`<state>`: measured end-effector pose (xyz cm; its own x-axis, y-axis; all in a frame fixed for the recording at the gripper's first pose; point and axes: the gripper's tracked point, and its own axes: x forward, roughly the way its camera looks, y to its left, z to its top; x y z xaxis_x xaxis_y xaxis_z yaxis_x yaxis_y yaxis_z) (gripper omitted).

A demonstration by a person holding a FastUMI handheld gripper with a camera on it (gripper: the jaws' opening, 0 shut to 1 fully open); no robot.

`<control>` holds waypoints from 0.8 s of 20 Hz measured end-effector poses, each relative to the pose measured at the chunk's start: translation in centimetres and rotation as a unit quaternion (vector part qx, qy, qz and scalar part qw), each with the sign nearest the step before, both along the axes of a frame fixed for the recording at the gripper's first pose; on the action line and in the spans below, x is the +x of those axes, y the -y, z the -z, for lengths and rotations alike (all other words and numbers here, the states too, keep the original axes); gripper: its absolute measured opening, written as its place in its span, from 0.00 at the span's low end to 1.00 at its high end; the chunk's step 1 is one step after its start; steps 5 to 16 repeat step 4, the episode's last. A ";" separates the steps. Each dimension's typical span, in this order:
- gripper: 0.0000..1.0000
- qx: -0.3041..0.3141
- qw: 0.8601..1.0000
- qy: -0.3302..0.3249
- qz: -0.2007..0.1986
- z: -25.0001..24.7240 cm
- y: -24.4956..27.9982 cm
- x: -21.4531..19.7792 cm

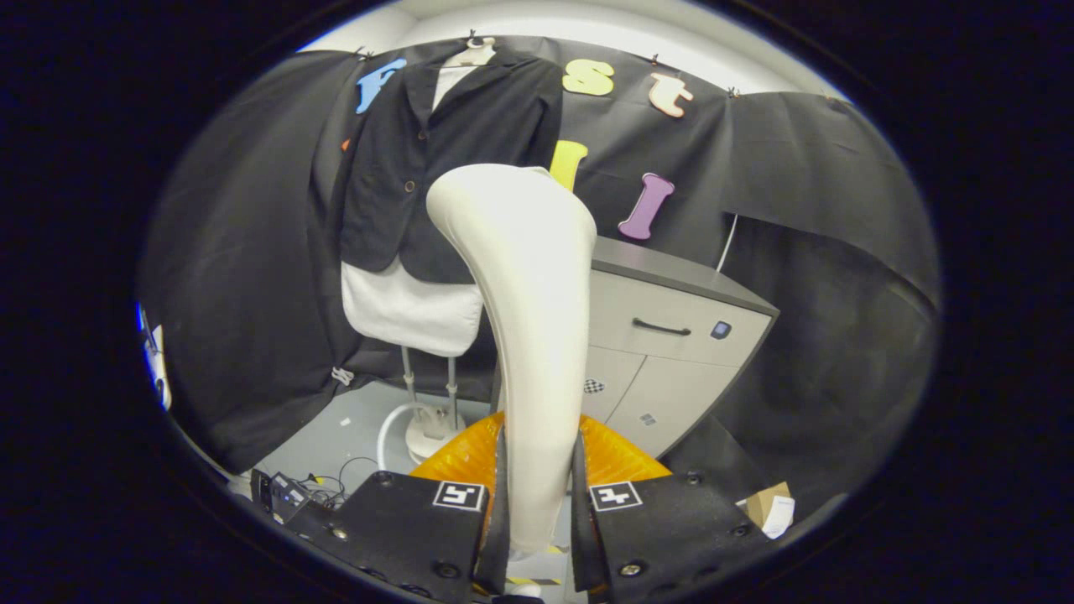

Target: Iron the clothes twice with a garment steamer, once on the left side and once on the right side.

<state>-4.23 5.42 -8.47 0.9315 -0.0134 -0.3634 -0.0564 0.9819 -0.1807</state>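
**Steamer clamped, jacket beyond**

Held the garment steamer (524,335) upright between the two fingers of the gripper (537,503), both fingers pressed against the lower part of its pale handle. Rose from the fingers in a long curve and widened toward a rounded head at the top, leaning slightly toward the hanging clothes. Overlapped, from this angle, the lower right edge of the dark jacket (445,159); touching or apart, could not tell.

Hung on a pale hanger (471,55) against the black cloth wall, the jacket, buttoned, with a white garment (409,312) showing below its hem. Stood beneath, on the grey floor (348,424), a thin twin-pole stand (430,394) with a rounded white base and a white hose curling beside it.

Sat to the right of the steamer and behind it a grey cabinet (671,335) with a dark drawer handle and two lower doors. Showed just past the fingertips, under the steamer, an orange ribbed surface (617,460). Lay near the left finger a small black device with cables (294,491), and near the right finger a small cardboard box (770,506).
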 end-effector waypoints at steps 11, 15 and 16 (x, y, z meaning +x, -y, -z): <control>0.32 0.005 1.000 0.002 -0.012 -1.1 3.6 -0.2; 0.32 0.005 1.000 0.002 -0.012 -1.1 3.6 -0.2; 0.32 0.005 1.000 0.002 -0.012 -1.1 3.6 -0.2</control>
